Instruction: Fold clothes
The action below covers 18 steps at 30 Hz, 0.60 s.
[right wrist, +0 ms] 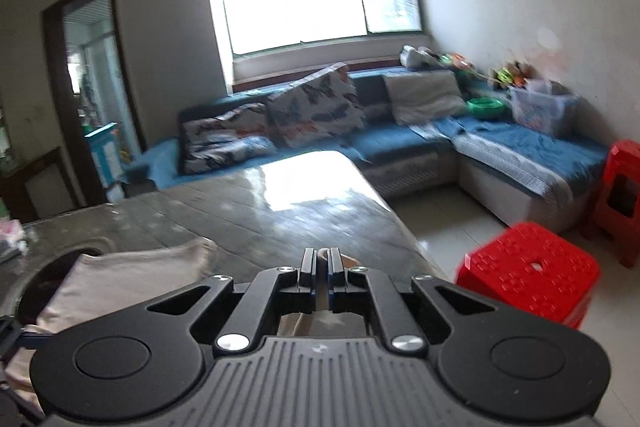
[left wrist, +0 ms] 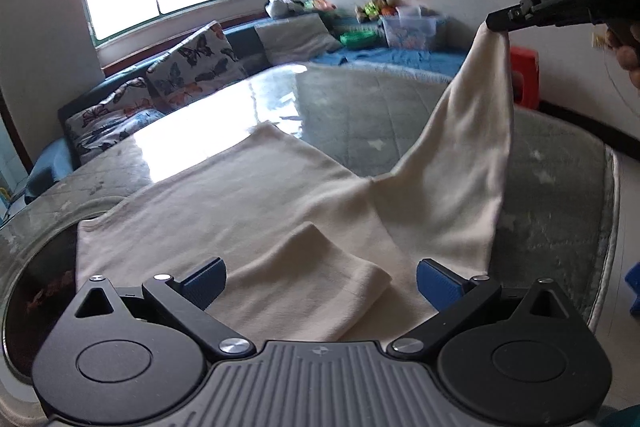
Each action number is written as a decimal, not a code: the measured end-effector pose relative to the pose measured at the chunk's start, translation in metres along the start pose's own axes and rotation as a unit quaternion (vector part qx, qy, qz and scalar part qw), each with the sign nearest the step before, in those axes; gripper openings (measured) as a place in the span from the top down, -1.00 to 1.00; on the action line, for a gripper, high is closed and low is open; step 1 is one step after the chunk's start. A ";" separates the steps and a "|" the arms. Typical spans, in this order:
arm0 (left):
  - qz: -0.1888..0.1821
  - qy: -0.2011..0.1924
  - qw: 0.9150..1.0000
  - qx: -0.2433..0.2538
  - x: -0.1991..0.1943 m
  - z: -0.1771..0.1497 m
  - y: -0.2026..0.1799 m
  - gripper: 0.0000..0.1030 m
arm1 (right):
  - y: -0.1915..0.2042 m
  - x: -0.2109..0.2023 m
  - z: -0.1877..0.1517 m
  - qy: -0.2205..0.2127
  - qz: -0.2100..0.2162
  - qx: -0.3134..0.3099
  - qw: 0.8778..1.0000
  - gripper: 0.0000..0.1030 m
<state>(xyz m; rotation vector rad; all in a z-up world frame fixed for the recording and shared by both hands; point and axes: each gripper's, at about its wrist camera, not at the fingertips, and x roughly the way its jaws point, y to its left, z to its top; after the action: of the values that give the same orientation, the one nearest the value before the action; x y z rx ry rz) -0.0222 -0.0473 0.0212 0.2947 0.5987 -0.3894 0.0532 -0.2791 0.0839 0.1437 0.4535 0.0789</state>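
A cream shirt [left wrist: 248,195] lies flat on the glossy grey table [left wrist: 352,107]. One sleeve [left wrist: 320,275] is folded over the body, right in front of my left gripper [left wrist: 320,279], which is open and empty just above it. My right gripper [left wrist: 500,21] is shut on the end of the other sleeve [left wrist: 460,147] and holds it high above the table's right side. In the right wrist view the right gripper [right wrist: 322,261] has its fingers closed on a thin strip of cream cloth, and the shirt's body [right wrist: 120,275] shows at lower left.
A blue corner sofa [right wrist: 400,139] with butterfly cushions [left wrist: 192,63] stands behind the table under the window. Red plastic stools [right wrist: 528,267] stand on the floor to the right of the table. A clear storage box [left wrist: 408,31] and toys sit on the sofa.
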 end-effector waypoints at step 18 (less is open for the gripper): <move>0.116 -0.029 0.986 -0.113 -0.074 -0.059 0.112 -1.00 | 0.194 0.007 0.011 0.016 0.188 -0.132 0.973 0.92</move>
<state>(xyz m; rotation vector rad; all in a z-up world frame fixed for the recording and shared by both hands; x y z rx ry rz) -0.0584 0.0937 0.0365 0.1327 0.5388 -0.1032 0.0554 -0.0883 0.1209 -0.0363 0.4400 0.5123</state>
